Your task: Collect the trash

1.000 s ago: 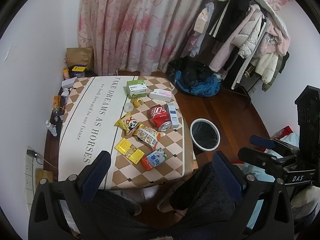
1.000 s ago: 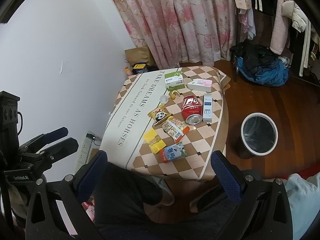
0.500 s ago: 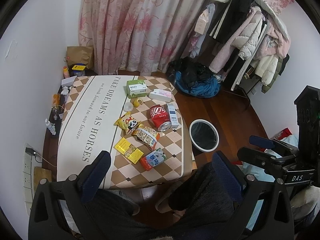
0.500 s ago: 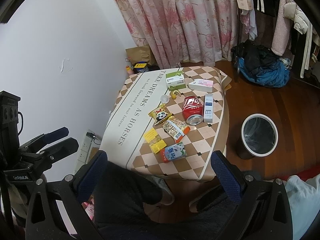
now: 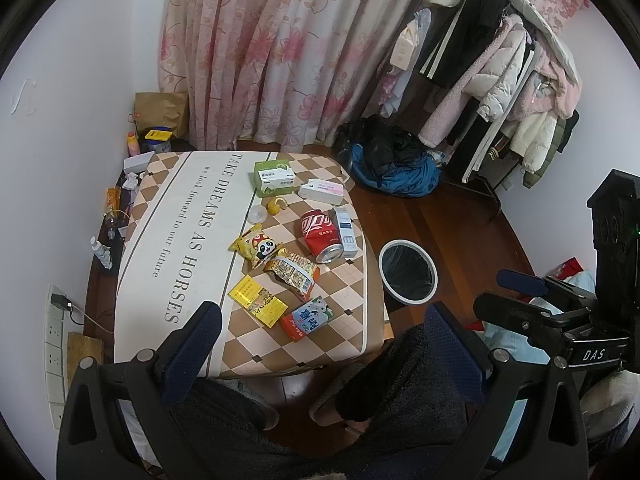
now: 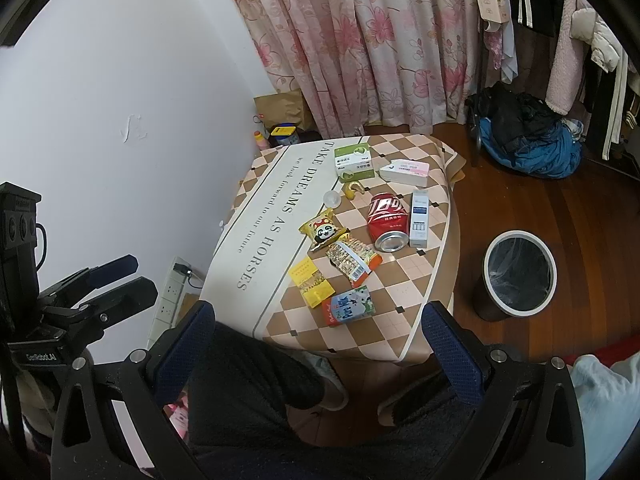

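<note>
Trash lies on a small table (image 5: 176,264) (image 6: 400,336) with a checkered cloth: a red can (image 5: 321,235) (image 6: 387,222) on its side, a panda snack bag (image 5: 256,246) (image 6: 323,231), a crumpled wrapper (image 5: 292,274) (image 6: 349,261), a yellow packet (image 5: 257,300) (image 6: 311,281) and a milk carton (image 5: 307,319) (image 6: 349,306). A white-rimmed bin (image 5: 407,271) (image 6: 518,274) stands on the floor right of the table. My left gripper (image 5: 320,332) and right gripper (image 6: 320,328) are open, empty, held high over the near table edge.
A green box (image 5: 274,178), a pink-white box (image 5: 322,191), a blue-white box (image 5: 346,232), a peel (image 5: 277,205) and a small lid (image 5: 257,213) lie further back. Curtains, a clothes rack (image 5: 500,76), a blue clothes heap (image 5: 394,164) and my legs surround the table.
Both views have shifted only slightly. The objects on the table have not moved and both grippers stay open.
</note>
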A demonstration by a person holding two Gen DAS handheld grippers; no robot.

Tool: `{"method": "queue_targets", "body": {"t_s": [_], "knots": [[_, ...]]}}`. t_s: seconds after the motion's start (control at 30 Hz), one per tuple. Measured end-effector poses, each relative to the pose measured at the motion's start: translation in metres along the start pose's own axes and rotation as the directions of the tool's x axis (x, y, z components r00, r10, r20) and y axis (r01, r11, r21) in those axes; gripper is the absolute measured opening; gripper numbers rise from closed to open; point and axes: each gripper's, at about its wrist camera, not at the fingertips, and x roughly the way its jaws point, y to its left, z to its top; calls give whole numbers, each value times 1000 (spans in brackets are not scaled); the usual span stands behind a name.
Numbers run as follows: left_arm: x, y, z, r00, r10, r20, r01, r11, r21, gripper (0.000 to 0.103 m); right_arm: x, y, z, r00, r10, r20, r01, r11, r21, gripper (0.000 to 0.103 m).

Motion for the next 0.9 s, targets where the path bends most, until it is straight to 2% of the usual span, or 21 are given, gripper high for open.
{"method": "queue_targets", "body": {"t_s": [0.9], "knots": [[0,2,0,1000,-4,-1,4,1000,-2,103,2,2,-2,1000,-6,2,6,1000,-2,103]]}}
